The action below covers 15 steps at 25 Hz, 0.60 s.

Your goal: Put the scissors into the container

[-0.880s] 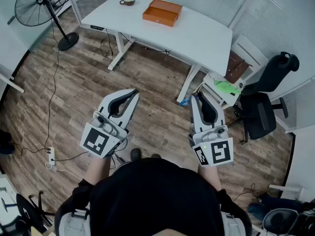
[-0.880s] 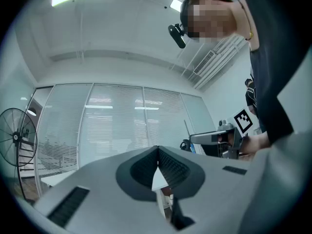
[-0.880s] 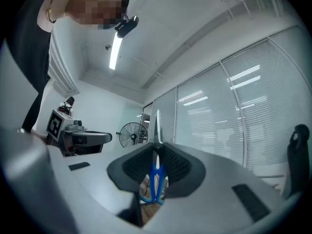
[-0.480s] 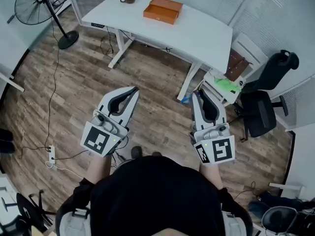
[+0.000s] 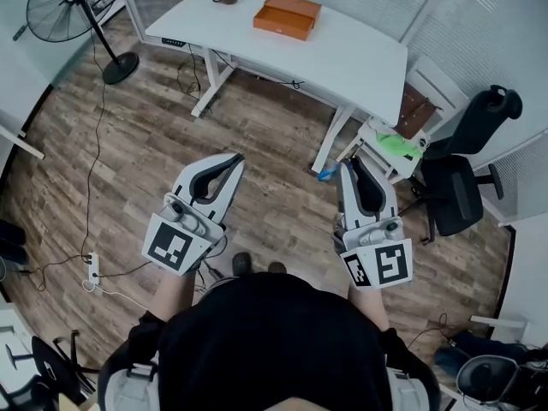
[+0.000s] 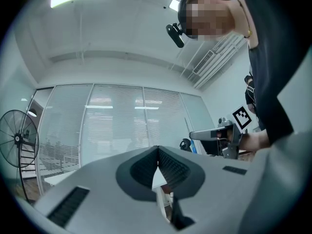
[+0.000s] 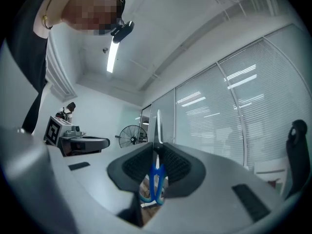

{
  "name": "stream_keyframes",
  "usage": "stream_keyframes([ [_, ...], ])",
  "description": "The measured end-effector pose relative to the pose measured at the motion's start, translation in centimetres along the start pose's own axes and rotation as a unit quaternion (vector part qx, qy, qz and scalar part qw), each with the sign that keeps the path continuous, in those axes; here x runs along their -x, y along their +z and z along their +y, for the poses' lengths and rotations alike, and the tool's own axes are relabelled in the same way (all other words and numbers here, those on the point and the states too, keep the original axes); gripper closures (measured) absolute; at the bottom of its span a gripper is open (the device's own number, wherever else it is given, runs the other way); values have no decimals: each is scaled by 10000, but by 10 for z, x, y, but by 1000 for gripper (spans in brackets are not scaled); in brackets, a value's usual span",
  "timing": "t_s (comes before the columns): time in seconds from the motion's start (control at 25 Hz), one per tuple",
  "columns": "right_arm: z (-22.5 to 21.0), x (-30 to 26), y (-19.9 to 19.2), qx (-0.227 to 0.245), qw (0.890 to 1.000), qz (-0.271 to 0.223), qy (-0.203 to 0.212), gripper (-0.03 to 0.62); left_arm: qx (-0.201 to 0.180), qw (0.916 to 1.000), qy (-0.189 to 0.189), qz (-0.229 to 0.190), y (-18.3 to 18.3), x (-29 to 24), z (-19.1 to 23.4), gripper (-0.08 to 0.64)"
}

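Shifted slightly right, the right claw (image 5: 351, 165) clamps the scissors (image 7: 156, 177) blade-forward, probably for carrying to the orange container (image 5: 287, 15), while the left claw (image 5: 236, 157) is closed and empty.

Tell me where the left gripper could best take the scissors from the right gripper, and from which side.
Take the scissors by the closed blades, which stick out past the tips of the right gripper. Come from the tip end, pads flat on the blade sides. The blue handles lie back between the jaws, so only the blades are free.
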State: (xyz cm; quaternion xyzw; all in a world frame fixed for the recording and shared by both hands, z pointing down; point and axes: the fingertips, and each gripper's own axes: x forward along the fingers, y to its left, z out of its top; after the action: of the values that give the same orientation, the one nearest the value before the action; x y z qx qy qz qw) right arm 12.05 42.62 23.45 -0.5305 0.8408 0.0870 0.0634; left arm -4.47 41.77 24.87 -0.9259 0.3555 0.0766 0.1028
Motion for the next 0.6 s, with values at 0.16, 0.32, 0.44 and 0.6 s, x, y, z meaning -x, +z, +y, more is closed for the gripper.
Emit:
stream_keyframes([
  [0.16,9,-3,0,-23,10000,12,-79,522,35,10000,-48,-23,0,7,7,548],
  [0.32,22,-10,-5,84,9998,105,-122,522,64,9998,-170,15,-2,15,15,548],
  [0.44,34,-15,-8,133,9997,123,-138,522,72,9996,-286,47,-5,21,20,548],
  [0.6,47,-24,-14,153,9995,147,-231,522,85,9996,-273,15,-8,29,37,548],
])
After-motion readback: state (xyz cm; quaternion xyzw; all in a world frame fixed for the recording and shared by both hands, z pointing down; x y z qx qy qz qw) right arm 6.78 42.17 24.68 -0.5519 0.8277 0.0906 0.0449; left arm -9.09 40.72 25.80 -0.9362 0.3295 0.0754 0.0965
